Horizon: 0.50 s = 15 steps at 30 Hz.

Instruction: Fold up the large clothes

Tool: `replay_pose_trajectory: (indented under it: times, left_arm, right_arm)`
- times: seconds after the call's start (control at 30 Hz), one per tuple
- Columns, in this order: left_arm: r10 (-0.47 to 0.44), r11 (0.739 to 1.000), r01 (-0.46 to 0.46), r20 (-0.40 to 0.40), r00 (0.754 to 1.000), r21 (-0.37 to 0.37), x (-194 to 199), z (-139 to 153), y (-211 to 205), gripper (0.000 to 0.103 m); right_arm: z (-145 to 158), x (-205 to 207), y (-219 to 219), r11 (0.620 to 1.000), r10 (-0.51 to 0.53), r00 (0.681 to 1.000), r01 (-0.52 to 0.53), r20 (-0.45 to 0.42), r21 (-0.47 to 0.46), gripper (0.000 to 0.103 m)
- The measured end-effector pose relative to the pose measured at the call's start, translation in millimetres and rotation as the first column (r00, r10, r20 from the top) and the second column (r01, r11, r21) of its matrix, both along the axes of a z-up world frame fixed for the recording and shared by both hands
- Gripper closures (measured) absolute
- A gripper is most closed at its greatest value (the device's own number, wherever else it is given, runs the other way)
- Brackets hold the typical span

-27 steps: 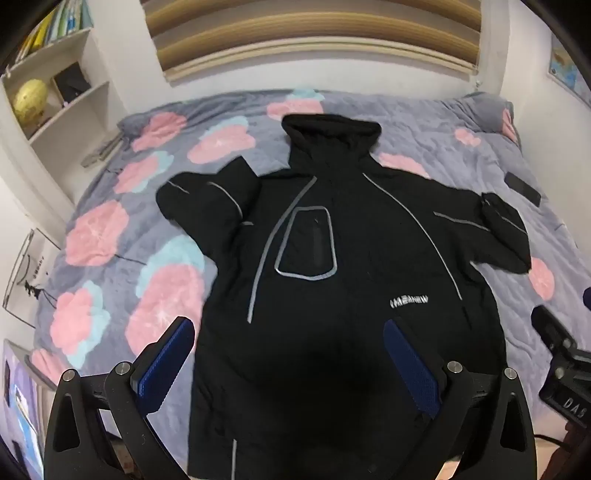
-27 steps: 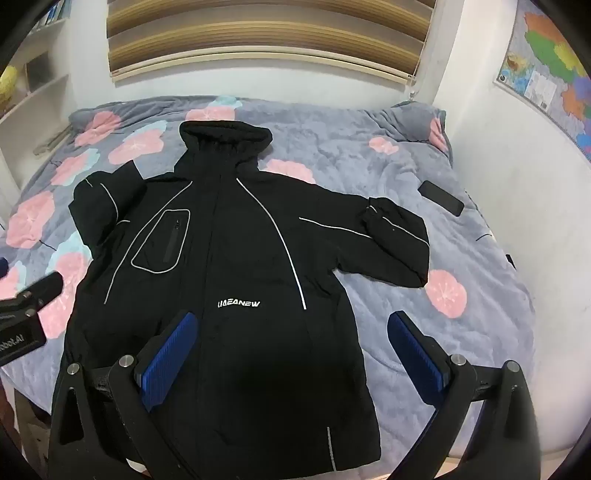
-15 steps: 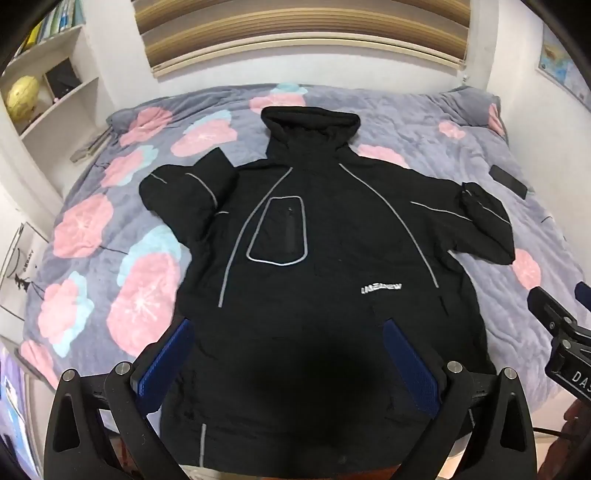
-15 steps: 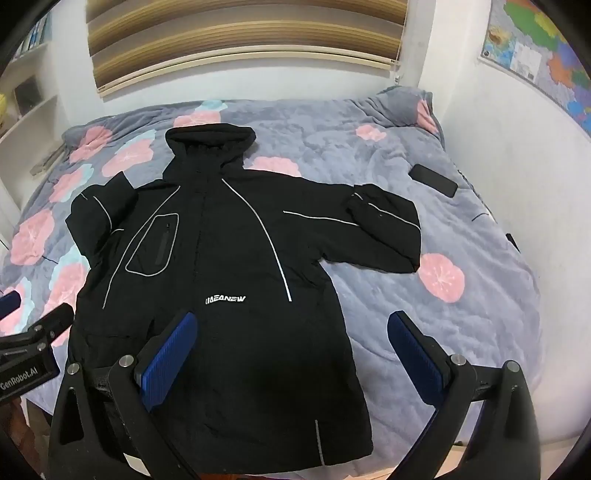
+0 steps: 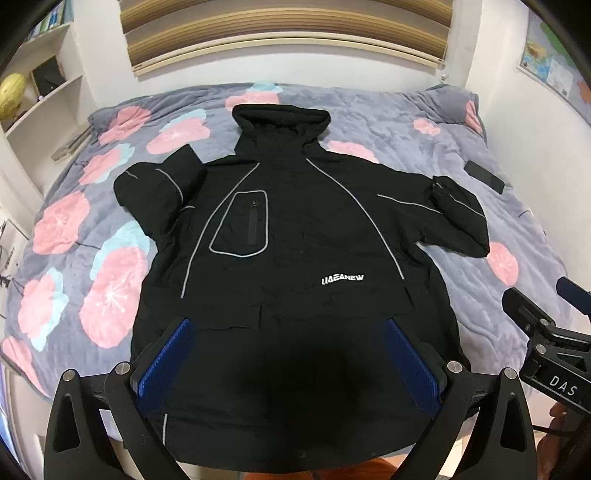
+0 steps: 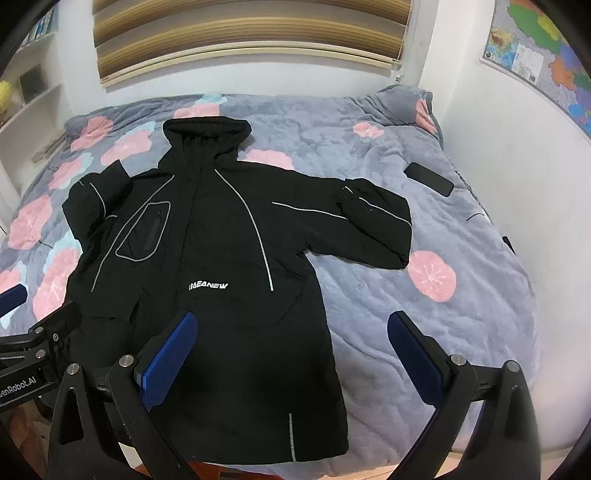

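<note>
A large black hooded jacket (image 5: 295,251) (image 6: 207,258) with grey piping lies spread face up on the bed, hood toward the far wall, both sleeves bent back on themselves. My left gripper (image 5: 291,354) hangs open above the jacket's lower hem, nothing between its blue pads. Over the jacket's lower right edge and the quilt, my right gripper (image 6: 295,347) also stands open and empty. Each gripper shows at the edge of the other's view: the right one (image 5: 546,343) and the left one (image 6: 33,339).
The bed carries a grey quilt (image 6: 424,314) with pink flowers. A dark phone (image 6: 428,179) lies on it right of the sleeve. Shelves (image 5: 40,96) stand at the left wall, a map (image 6: 543,55) hangs on the right wall, blinds (image 5: 288,33) behind.
Both grippers have pulled back and up from the bed, so the whole jacket and its hem now show. The jacket has not moved; both grippers stay open.
</note>
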<state>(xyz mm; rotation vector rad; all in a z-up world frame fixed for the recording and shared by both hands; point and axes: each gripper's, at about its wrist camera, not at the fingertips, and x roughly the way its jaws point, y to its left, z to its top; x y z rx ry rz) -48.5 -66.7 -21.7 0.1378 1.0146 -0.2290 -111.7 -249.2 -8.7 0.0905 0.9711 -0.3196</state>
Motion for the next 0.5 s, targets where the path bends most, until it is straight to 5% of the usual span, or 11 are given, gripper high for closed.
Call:
replay_pose_trajectory:
  times: [0.5]
  left_arm:
    - [-0.058, 0.998, 0.055, -0.100, 0.993, -0.031, 5, -13, -15, 0.001]
  right_arm:
    - [-8, 6, -19, 1.000, -0.025, 0.999, 0.025, -0.021, 0.016, 0.000]
